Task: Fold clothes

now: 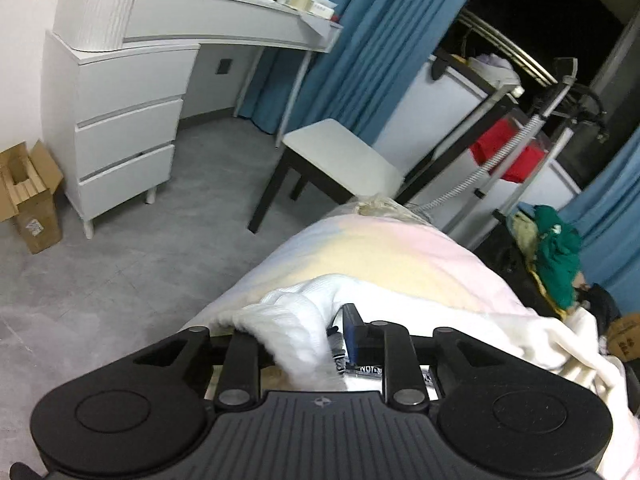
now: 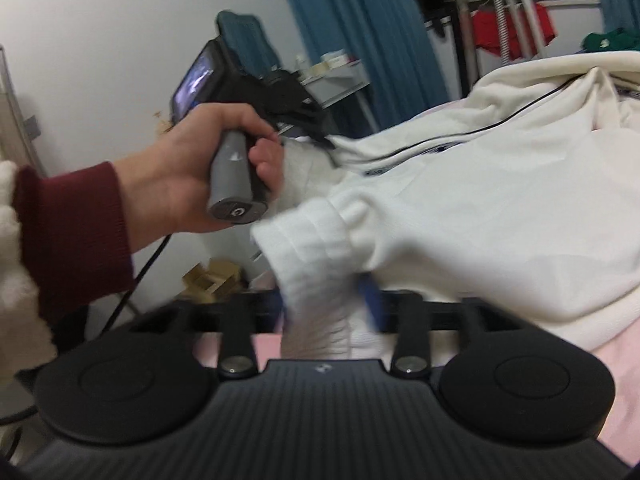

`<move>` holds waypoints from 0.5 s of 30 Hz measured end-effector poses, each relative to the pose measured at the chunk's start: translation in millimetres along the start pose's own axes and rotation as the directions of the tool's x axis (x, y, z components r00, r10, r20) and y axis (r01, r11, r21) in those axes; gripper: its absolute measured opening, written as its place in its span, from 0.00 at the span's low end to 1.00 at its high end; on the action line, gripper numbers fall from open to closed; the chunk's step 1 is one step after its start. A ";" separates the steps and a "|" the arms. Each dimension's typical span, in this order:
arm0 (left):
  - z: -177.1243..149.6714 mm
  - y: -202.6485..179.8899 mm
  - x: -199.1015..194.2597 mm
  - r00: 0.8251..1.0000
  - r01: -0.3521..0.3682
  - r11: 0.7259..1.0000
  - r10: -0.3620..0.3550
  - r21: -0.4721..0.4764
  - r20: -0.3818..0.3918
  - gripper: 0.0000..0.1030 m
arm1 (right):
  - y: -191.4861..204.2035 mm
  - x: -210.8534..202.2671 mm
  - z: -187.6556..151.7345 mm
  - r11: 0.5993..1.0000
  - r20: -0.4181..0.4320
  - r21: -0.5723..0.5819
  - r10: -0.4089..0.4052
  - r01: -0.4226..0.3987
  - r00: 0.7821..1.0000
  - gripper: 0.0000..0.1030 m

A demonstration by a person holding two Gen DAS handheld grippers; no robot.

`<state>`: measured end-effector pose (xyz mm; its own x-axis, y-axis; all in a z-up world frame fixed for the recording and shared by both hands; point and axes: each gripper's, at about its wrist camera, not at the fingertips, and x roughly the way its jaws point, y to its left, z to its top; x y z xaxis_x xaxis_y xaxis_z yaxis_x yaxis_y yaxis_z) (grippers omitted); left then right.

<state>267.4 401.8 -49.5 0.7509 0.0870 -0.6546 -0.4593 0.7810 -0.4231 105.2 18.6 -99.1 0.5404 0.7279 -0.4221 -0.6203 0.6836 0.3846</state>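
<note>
Garment: white sweater with a thin dark line across it, spread in loose folds over the bed, ahead and to the right of the right gripper's fingers.
Cuff: ribbed white sleeve end bunched between the right gripper's fingers, blurred in that view.
Right gripper: fingers closed on the ribbed cuff; a blue pad shows on the right side of the cloth.
Left gripper: white ribbed cloth lies between its fingers, pressed against the blue pad on the right finger; the fingers grip this fold.
Left hand: seen from the right wrist view, wrapped round a grey handle, with a dark red sleeve at the wrist; it sits up and to the left of the right gripper's fingers.
Bed: pastel blanket in blue, yellow and pink bands, stretching away ahead of the left gripper's fingers.
Beyond the left fingers: a white stool with dark legs straight ahead past the bed end; a white table with drawers to the far left; a cardboard box on the floor at the left edge.
To the right of the left fingers: blue curtains, a red cloth on a rack, a green garment in a heap.
</note>
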 end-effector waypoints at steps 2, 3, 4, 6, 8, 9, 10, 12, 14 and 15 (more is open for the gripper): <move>-7.6 5.0 -13.8 1.000 0.030 0.999 -0.030 0.021 -0.009 0.45 | 1.9 -3.5 -0.2 0.999 -0.010 -0.015 0.045 -0.046 0.999 0.82; -11.7 6.6 -21.6 0.999 0.041 0.999 -0.041 0.034 -0.011 0.48 | 6.4 -4.5 0.0 0.998 -0.015 -0.039 0.053 -0.054 0.998 0.81; -17.1 4.0 -33.7 0.999 0.036 0.998 -0.036 0.055 -0.001 0.57 | 10.8 -9.3 -1.1 0.997 -0.014 -0.064 0.051 -0.051 0.999 0.81; -29.7 -3.6 -62.8 0.999 0.025 0.994 -0.029 0.108 0.037 0.70 | 19.4 -21.8 -3.8 0.993 -0.011 -0.107 0.042 -0.043 0.999 0.81; -43.6 -13.2 -95.2 0.996 0.011 0.986 -0.026 0.168 0.086 0.76 | 24.6 -38.0 -4.2 0.990 -0.003 -0.136 0.028 -0.028 1.000 0.81; -51.7 -19.2 -111.2 0.995 0.010 0.981 -0.029 0.195 0.099 0.76 | 25.3 -46.6 -3.1 0.989 0.003 -0.148 0.019 -0.018 1.000 0.81; -60.2 -25.4 -127.1 0.993 0.008 0.975 -0.034 0.223 0.111 0.76 | 24.5 -55.6 -0.5 0.988 0.012 -0.155 0.008 -0.006 1.000 0.81; -82.3 -39.6 -156.7 0.990 0.011 0.962 -0.048 0.274 0.130 0.77 | 23.2 -77.0 4.2 0.987 0.034 -0.160 -0.015 0.020 0.999 0.81; -109.1 -56.1 -185.2 0.988 0.026 0.949 -0.072 0.315 0.138 0.77 | 8.8 -100.6 13.9 0.985 0.067 -0.161 -0.046 0.056 0.997 0.81; -122.7 -64.8 -198.6 0.987 0.035 0.942 -0.086 0.333 0.139 0.77 | 1.5 -112.4 18.8 0.984 0.084 -0.161 -0.061 0.074 0.995 0.81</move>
<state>89.7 258.1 31.0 0.8462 0.1044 -0.5226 -0.2482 0.9450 -0.2130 54.2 -61.1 -35.7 0.6232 0.6864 -0.3747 -0.6619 0.7182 0.2147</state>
